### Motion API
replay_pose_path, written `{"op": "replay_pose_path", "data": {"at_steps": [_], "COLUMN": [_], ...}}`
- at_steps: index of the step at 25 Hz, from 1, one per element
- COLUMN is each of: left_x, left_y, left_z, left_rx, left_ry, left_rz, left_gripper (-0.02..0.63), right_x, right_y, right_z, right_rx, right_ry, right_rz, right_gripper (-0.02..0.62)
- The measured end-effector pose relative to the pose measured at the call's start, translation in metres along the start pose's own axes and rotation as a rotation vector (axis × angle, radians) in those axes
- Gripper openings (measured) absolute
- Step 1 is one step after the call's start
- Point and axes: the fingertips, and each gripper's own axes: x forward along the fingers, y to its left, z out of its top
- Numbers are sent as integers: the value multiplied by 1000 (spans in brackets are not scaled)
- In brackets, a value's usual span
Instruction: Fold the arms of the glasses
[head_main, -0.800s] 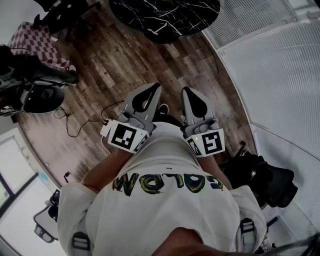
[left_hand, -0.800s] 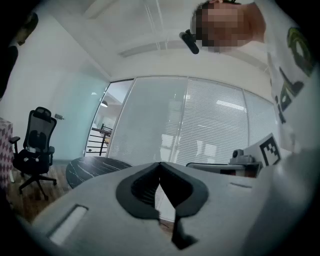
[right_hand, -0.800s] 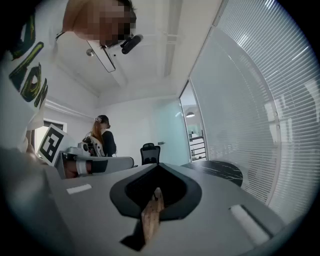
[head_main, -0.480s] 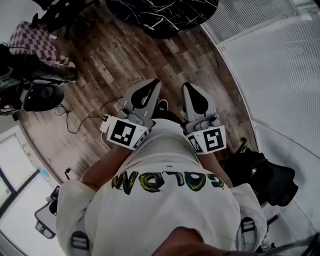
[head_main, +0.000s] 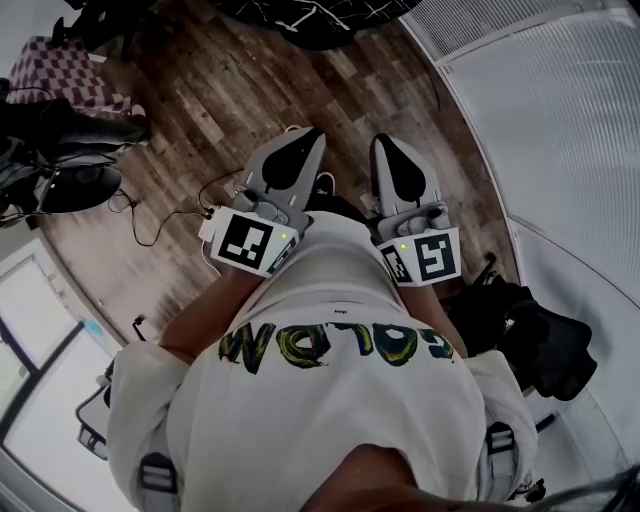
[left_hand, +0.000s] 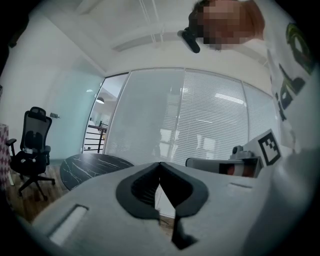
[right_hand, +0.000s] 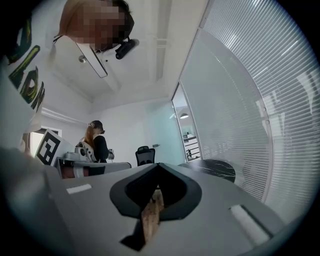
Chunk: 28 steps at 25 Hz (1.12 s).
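Note:
No glasses show in any view. Both grippers are held level, side by side, close in front of the person's white shirt, above the wooden floor. My left gripper (head_main: 305, 135) has its jaws closed tip to tip with nothing between them; in the left gripper view it (left_hand: 160, 164) points toward a round black marble table (left_hand: 95, 165). My right gripper (head_main: 390, 140) is shut and empty as well, and it (right_hand: 159, 165) also faces that table (right_hand: 215, 170). The table (head_main: 300, 15) lies at the top edge of the head view.
A glass wall with blinds (head_main: 560, 130) runs along the right. Cables (head_main: 160, 225) trail on the floor at left. A black office chair (left_hand: 32, 145) stands near the table. A dark chair (head_main: 540, 340) sits at lower right. Another person (right_hand: 97, 142) stands in the background.
Both grippers stay shut and side by side. In the head view they and the floor have slid slightly up the frame, and the black table has moved toward the top edge.

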Motion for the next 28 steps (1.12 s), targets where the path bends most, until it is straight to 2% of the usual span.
{"op": "replay_pose_path", "data": {"at_steps": [8, 12, 21, 28], "left_x": [37, 69, 154, 191], "left_y": [55, 110, 258, 333], "left_z": [0, 10, 60, 80], "left_rx": [-26, -35, -61, -64], "left_ry": [-18, -18, -19, -23], "left_rz": [34, 41, 46, 49], "left_gripper": [2, 2, 2, 2], "right_x": [64, 127, 300, 380], "right_y": [-16, -30, -64, -79], "right_z": [-8, -2, 28, 36], "right_rx": [-40, -64, -88, -97], "right_ry": [34, 40, 72, 73], "right_rz": [33, 39, 49, 33], "right_gripper": [2, 2, 3, 3]}}
